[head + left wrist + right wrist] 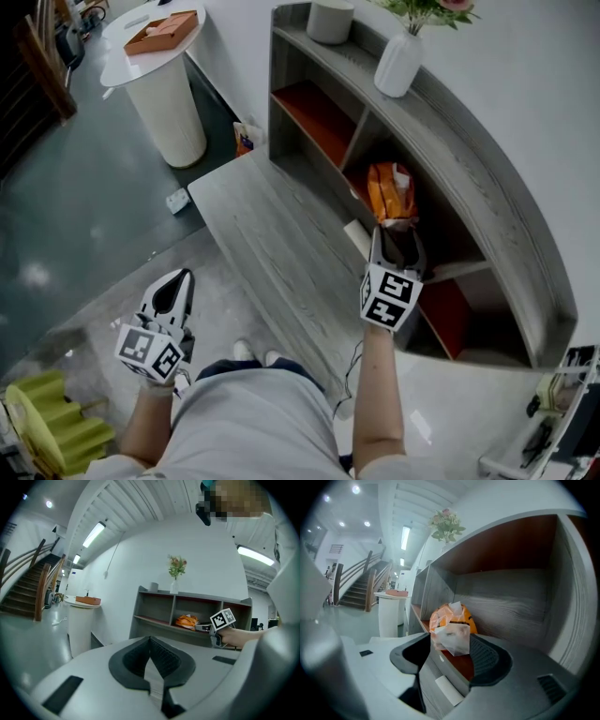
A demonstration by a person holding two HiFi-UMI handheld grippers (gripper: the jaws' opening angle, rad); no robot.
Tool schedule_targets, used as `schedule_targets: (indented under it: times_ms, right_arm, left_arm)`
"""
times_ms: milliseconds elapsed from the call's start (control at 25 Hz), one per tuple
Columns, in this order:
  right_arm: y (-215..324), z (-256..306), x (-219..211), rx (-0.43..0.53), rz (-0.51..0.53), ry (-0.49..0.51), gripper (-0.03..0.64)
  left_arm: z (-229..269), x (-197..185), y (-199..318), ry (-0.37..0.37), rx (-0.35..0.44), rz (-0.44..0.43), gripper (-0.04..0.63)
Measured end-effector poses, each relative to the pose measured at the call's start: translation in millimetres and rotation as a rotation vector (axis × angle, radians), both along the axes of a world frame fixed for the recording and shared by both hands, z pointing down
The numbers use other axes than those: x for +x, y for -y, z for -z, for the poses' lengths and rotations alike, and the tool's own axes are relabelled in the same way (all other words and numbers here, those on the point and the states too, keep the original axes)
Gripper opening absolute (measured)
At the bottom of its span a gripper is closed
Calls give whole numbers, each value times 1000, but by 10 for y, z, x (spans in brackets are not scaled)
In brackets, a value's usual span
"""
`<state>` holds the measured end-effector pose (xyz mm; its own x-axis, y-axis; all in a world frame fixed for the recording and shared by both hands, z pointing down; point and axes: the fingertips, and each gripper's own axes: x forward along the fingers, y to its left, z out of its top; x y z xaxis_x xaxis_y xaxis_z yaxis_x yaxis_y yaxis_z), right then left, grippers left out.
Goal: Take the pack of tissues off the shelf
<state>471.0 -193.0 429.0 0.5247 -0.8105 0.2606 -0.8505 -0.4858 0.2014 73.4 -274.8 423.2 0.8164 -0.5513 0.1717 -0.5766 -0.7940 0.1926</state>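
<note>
Orange plastic pack of tissues (391,192): on the grey wooden shelf (487,178), middle compartment, centre-right of the head view. Right gripper (397,234): jaws wide apart, empty, just below the pack, its near end at their mouth. Left gripper (178,281): closed, empty, lower left, well apart.

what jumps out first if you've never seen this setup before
The bright orange pack of tissues lies in the middle compartment of the curved grey shelf. The right gripper is right at it, its fingers open and framing the pack without pressing on it. Next comes the white vase of flowers on the shelf's top, while the left gripper hangs low at the person's left side, fingers together and empty.
</note>
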Motion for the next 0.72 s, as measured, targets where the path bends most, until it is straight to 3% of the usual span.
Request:
schedule_targets:
  times_ms: [400,720]
  right_arm:
    - [114,-32,41,-87,-28,-38,188]
    - [46,22,107,-58,-57,-43,66]
  left_arm:
    - [-9,71,-8,1,-3,27,15]
    - [-6,54,-64,3,1,50,15]
